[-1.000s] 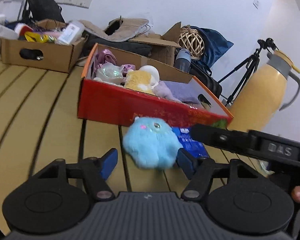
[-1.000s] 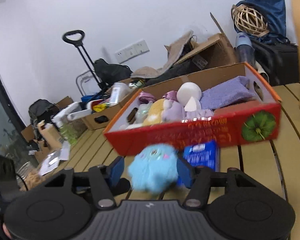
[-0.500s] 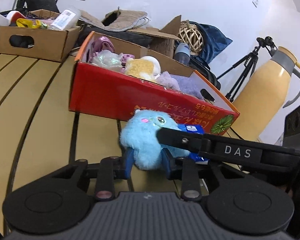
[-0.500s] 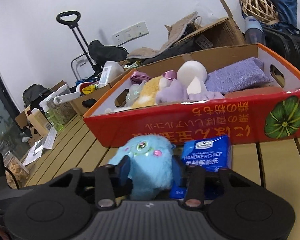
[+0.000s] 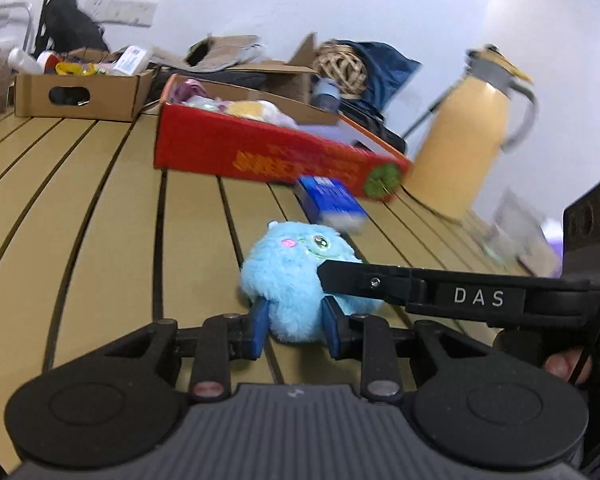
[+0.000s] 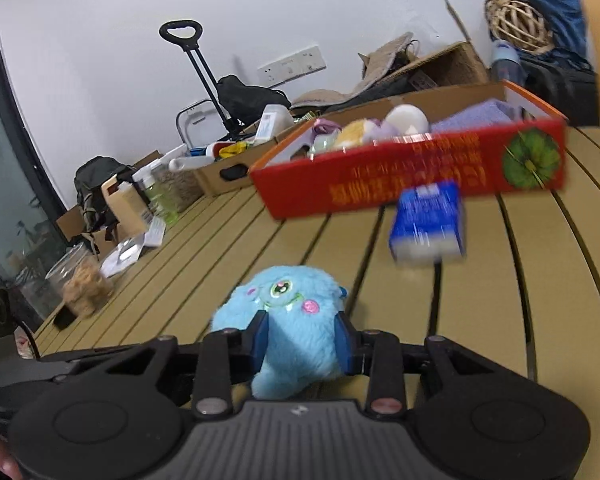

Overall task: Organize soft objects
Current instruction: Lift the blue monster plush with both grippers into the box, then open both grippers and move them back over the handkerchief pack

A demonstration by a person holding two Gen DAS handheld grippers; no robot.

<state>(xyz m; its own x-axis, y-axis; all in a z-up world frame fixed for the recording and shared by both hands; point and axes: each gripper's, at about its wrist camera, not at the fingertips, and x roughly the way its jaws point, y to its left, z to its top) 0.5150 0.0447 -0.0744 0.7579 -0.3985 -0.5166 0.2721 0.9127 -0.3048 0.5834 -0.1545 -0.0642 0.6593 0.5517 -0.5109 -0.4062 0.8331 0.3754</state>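
Jaws of both grippers around blue plush (image 5: pixel 300 276)

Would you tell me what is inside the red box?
The red box holds soft things: a yellow plush, a white ball and a purple towel. Whatever lies beneath them is hidden.

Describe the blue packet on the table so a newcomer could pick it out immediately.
Start at the long red box full of soft toys on the slatted wooden table. Just in front of its printed side lies the blue packet, flat on the slats. Unlike the fluffy light-blue plush nearby, it is dark blue, boxy and smooth.
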